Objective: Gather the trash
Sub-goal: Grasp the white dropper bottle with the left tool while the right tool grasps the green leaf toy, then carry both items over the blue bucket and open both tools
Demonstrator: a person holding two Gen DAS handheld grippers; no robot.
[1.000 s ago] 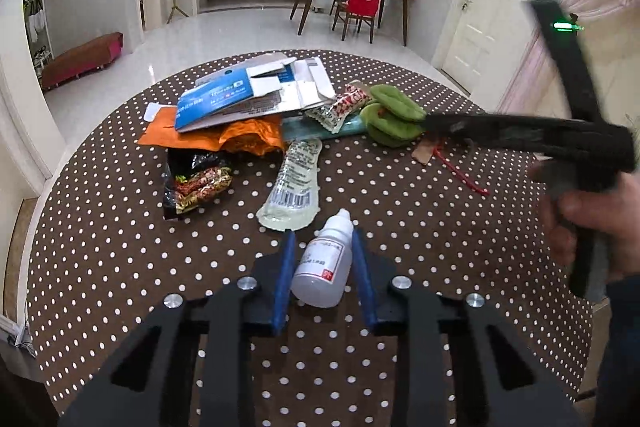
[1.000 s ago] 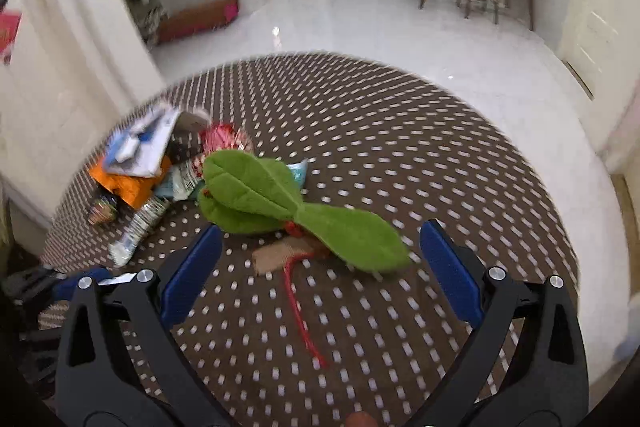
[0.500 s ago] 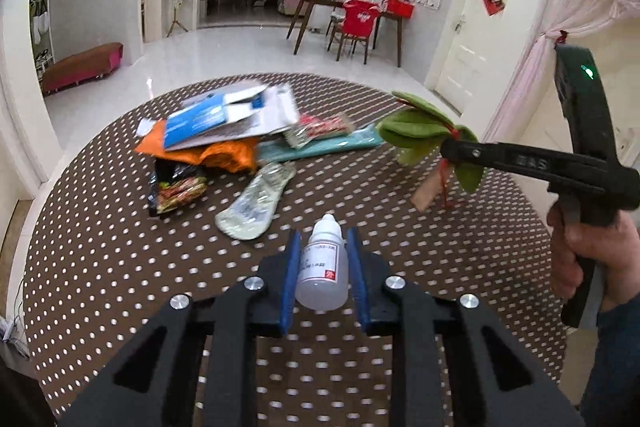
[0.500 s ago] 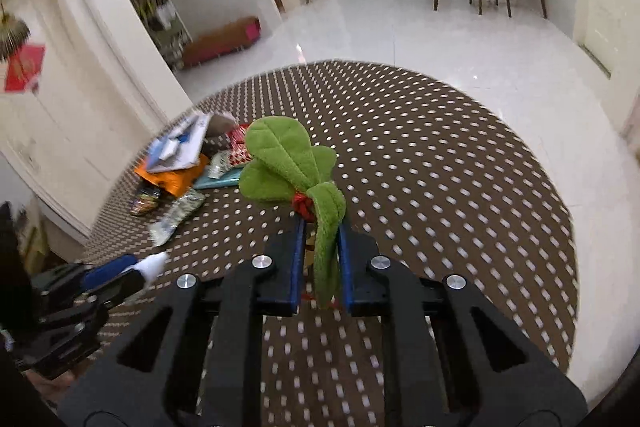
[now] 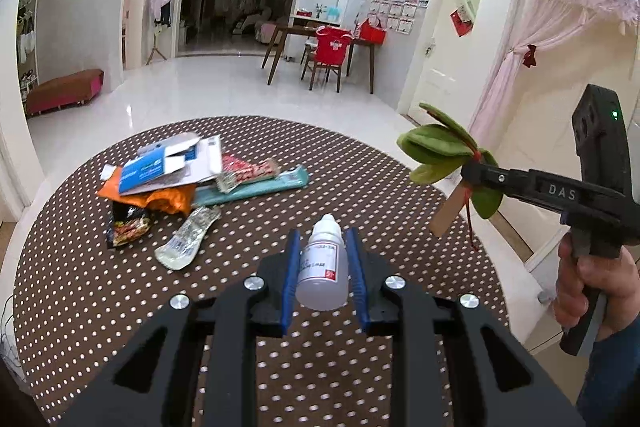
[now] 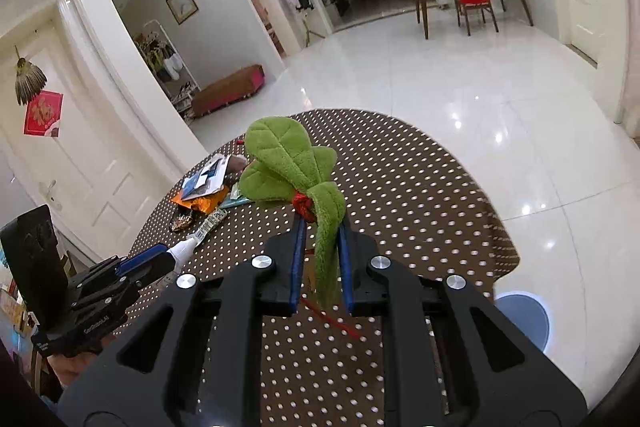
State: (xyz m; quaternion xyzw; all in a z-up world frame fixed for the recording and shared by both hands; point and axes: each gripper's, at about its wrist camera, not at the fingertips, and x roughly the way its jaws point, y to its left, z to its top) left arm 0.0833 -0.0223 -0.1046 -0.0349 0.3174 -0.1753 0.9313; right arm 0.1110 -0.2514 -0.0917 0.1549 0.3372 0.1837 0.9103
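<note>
Round tabletop [image 5: 360, 187], brown cloth with white dots, carrying a litter heap on its far left part. Heap, left to right in the left wrist view: dark snack wrapper [image 5: 128, 223] at the near left edge of the pile; orange wrapper [image 5: 160, 197] under a blue-and-white flattened carton [image 5: 172, 165]; clear crumpled plastic packet [image 5: 188, 239] lying nearest the camera, apart from the rest by a little; red-and-white wrapper [image 5: 248, 171] overlapping a teal strip wrapper [image 5: 256, 187] at the right end. Left gripper [image 5: 322, 267]: blue-padded jaws drawn in on a small white dropper bottle [image 5: 323, 273], cap pointing away, label facing up, bottle held clear of the cloth; in the right wrist view its white tip [image 6: 182, 249] shows beyond the blue pads. The left gripper's jaws have just been closing slightly, the bottle between them. Right gripper [image 6: 320, 247]: jaws have just been closing and now pinch a green plush leaf sprig [image 6: 288, 167] at one drooping leaf, just behind its red knot; remaining leaves fan out past the fingertips. Sprig is lifted off the tabletop, seen in the left wrist view [image 5: 440, 151] beyond the right rim, with a tan card tag [image 5: 448, 211] and red string [image 5: 470, 227] hanging below. A hand [image 5: 588, 283] grips the right gripper's handle at far right.
</note>
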